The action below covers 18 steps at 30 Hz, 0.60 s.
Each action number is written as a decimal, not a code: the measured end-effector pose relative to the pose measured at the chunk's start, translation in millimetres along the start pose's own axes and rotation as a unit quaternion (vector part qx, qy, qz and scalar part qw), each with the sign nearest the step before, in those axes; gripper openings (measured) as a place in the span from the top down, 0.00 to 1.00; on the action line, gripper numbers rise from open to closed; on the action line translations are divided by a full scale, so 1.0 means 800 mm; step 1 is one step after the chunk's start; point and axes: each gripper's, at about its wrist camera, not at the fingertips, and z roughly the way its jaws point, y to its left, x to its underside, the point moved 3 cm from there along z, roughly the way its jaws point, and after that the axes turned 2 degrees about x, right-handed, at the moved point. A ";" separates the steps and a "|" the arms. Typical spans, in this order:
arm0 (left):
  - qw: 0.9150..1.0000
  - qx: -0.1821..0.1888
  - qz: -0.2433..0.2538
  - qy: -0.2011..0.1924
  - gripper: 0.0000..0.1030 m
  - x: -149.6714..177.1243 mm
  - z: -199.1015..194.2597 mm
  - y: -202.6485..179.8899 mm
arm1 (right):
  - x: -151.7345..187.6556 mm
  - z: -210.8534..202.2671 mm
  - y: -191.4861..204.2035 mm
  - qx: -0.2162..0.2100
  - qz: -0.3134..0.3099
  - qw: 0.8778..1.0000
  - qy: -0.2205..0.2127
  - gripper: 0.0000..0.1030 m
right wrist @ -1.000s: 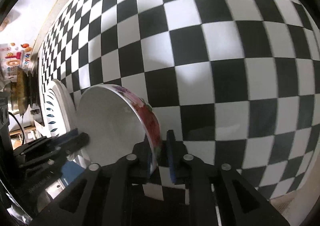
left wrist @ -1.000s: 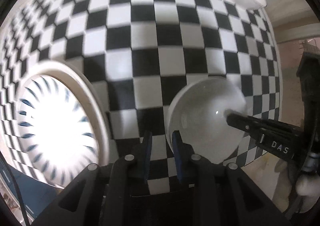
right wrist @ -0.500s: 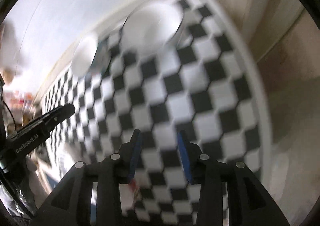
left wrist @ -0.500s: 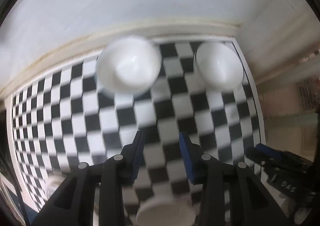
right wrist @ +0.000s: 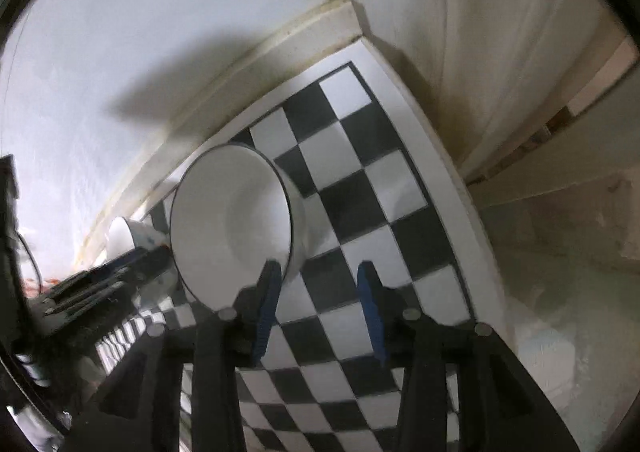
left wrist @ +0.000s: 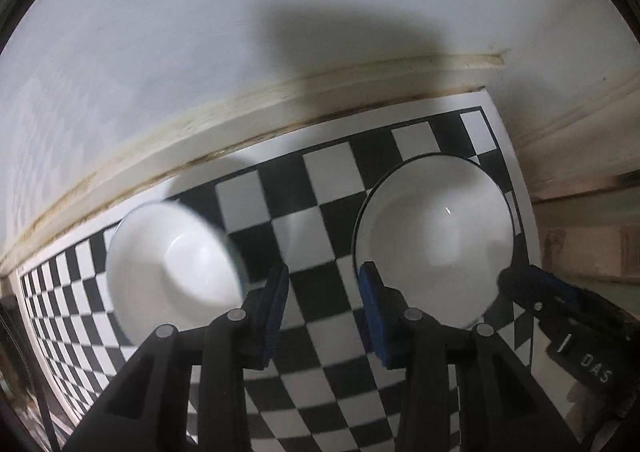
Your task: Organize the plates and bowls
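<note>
Left bowl point(left wrist: 172, 272): on the checkered mat point(left wrist: 320, 180), near its back edge.
Right bowl point(left wrist: 434, 240): at the mat's back right corner.
Wall point(left wrist: 200, 32): behind the mat.

Two white bowls are seen standing upright on the checkered mat, near the wall and apart from each other. The dark-rimmed bowl point(left wrist: 434, 236) sits by the mat's corner. The blurry bowl point(left wrist: 176, 272) sits further left.

Left gripper point(left wrist: 323, 284) jaws parted and empty, right gripper point(right wrist: 318, 284) jaws parted and empty, side by side
</note>
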 end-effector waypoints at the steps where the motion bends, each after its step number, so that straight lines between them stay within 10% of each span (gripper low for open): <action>1: 1.000 -0.002 0.003 0.002 0.66 -0.003 0.004 -0.002 | 0.003 0.007 0.002 -0.002 0.004 1.000 0.004 0.59; 11: 0.999 0.015 0.034 0.035 0.68 -0.019 0.052 -0.011 | -0.018 0.048 0.005 -0.037 0.022 0.999 0.026 0.59; 18: 0.997 0.054 0.031 0.042 0.87 -0.023 0.073 -0.012 | -0.023 0.074 0.015 -0.040 0.023 0.998 0.035 0.84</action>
